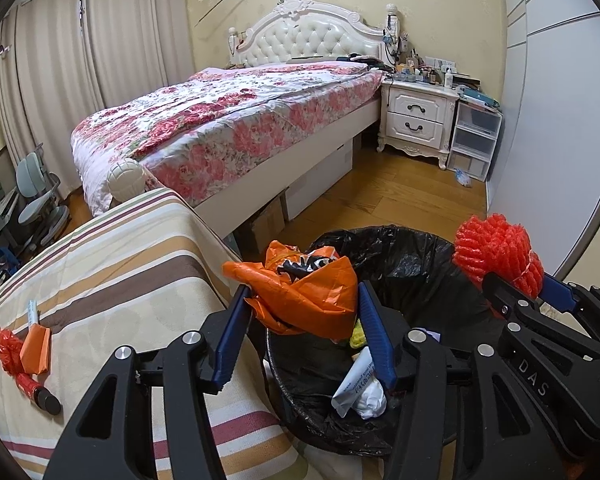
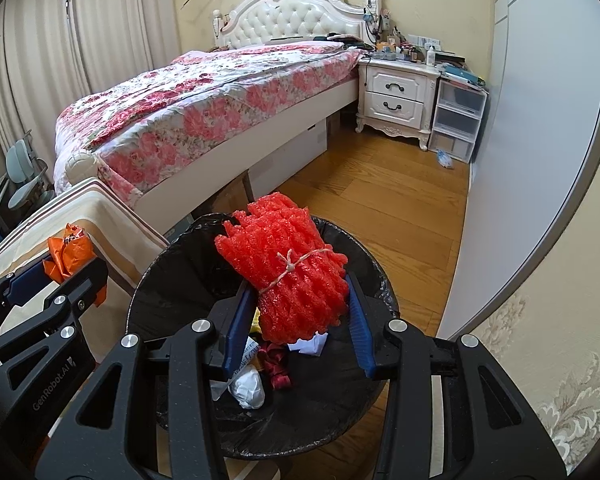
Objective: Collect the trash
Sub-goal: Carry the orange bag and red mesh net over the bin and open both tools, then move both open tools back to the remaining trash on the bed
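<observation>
Bedroom floor bin point(image 2: 180, 264): left tool point(image 1: 300, 300) loosely brackets orange bag point(image 1: 308, 292); right tool point(image 2: 300, 300) clamps red foam bundle point(image 2: 288, 272), both tilted down.

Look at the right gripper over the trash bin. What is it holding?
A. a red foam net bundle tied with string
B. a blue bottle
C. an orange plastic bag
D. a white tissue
A: the right gripper has its blue pads against a red foam net bundle tied with string, above the black-lined trash bin; the orange plastic bag sits in the left gripper.
</observation>
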Demonstrator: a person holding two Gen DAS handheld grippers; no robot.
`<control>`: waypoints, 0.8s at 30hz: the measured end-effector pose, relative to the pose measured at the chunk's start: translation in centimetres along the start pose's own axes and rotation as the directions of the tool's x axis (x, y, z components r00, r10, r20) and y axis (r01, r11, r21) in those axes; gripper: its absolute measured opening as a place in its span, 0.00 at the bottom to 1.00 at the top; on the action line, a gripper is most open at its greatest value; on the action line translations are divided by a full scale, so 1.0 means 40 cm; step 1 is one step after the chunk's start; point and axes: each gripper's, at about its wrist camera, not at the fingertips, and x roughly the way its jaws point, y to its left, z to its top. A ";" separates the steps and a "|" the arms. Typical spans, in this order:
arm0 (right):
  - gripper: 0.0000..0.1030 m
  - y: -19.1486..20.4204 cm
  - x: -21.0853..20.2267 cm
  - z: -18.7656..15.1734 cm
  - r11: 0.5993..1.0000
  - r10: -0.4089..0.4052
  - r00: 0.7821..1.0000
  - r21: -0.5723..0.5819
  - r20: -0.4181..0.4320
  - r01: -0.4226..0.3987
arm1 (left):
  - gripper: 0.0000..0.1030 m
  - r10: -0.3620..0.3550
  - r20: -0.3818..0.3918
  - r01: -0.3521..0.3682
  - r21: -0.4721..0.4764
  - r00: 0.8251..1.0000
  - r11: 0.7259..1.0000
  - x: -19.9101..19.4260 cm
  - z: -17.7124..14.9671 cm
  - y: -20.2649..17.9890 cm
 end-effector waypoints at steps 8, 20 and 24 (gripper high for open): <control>0.50 -0.004 0.001 -0.004 1.000 -0.009 1.000 0.010 0.000 0.009 | 0.71 0.007 -0.002 -0.007 -0.018 1.000 1.000 -0.008 -0.004 0.014; 0.52 0.012 -0.023 -0.006 1.000 -0.015 1.000 0.001 0.009 0.015 | 0.72 0.052 0.003 -0.052 -0.036 0.999 0.998 -0.042 -0.019 0.059; 0.52 0.028 -0.032 -0.010 1.000 -0.007 1.000 -0.006 0.005 0.007 | 0.72 0.079 0.007 -0.079 -0.050 0.997 0.996 -0.062 -0.029 0.091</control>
